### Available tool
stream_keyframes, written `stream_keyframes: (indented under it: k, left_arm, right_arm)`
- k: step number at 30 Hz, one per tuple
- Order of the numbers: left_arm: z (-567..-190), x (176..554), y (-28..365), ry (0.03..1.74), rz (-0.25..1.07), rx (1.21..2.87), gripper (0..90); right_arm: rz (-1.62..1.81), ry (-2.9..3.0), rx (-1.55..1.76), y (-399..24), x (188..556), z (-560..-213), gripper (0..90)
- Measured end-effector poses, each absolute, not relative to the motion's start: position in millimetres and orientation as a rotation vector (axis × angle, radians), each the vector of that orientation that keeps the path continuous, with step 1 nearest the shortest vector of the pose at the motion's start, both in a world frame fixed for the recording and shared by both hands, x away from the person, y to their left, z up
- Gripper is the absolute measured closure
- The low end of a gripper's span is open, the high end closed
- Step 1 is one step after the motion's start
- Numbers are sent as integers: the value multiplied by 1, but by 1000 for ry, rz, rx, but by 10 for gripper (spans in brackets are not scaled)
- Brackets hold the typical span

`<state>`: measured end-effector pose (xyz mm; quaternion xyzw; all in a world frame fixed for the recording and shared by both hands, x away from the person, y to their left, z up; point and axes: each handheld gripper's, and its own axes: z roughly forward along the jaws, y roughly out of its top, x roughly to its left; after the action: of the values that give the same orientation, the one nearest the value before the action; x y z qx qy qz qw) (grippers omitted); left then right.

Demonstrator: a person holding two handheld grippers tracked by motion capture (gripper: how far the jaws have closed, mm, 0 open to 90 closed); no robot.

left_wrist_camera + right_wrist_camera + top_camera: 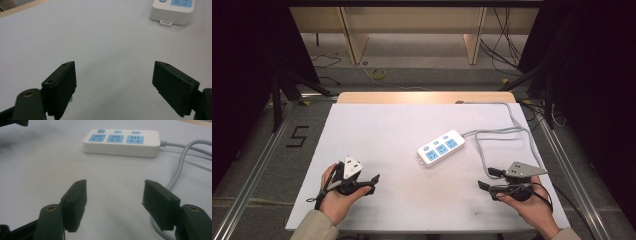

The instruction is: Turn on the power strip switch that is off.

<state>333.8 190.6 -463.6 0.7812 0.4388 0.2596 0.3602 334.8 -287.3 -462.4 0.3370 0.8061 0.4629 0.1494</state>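
Observation:
A white power strip (441, 147) with three blue sockets and three blue switches lies on the white table (382, 130), right of centre, its grey cable (507, 131) looping off to the right. My left gripper (373, 183) rests low at the front left, open, jaws empty, pointing right. My right gripper (486, 179) sits at the front right, open and empty, pointing left. The right gripper view has the strip (121, 142) straight ahead beyond the open gripper (115, 195), with the cable (183, 160) curving past the right jaw. The left gripper view catches the strip's end (172, 12) at the upper right, far beyond the open gripper (113, 80).
The table's wooden far edge (427, 97) shows beyond the white sheet. Metal rails (257, 165) flank both sides, with a "5" mark (298, 136) on the floor at the left. Loose cables (377, 74) lie on the floor behind the table.

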Motion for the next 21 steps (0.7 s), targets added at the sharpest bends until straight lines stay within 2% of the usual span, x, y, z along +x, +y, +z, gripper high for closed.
stream_keyframes:
  k: [6,9,10,11,15,16,17,21]
  left_arm:
    - [-469,334,191,1146,660,2025,202]
    - [-470,334,191,1163,652,2022,227]
    - [-471,334,191,1166,654,2019,227]
    - [-470,334,191,1167,659,2025,235]
    - [-470,334,190,1158,661,2033,239]
    - [-470,334,190,1156,659,2032,239]
    - [-470,334,190,1152,661,2032,239]
    - [-470,334,189,1149,666,2038,236]
  right_arm:
    - [1294,2339,941,-286,333,-458,466]
    - [1245,2369,905,-283,332,-455,586]
    - [1245,2369,905,-283,332,-455,586]
    - [1227,2376,889,-282,332,-452,683]
    - [1187,2368,887,-280,332,-448,835]
    - [1187,2368,887,-280,332,-448,835]
    - [1167,2379,890,-280,333,-447,895]
    - [1148,2394,895,-279,333,-446,900]
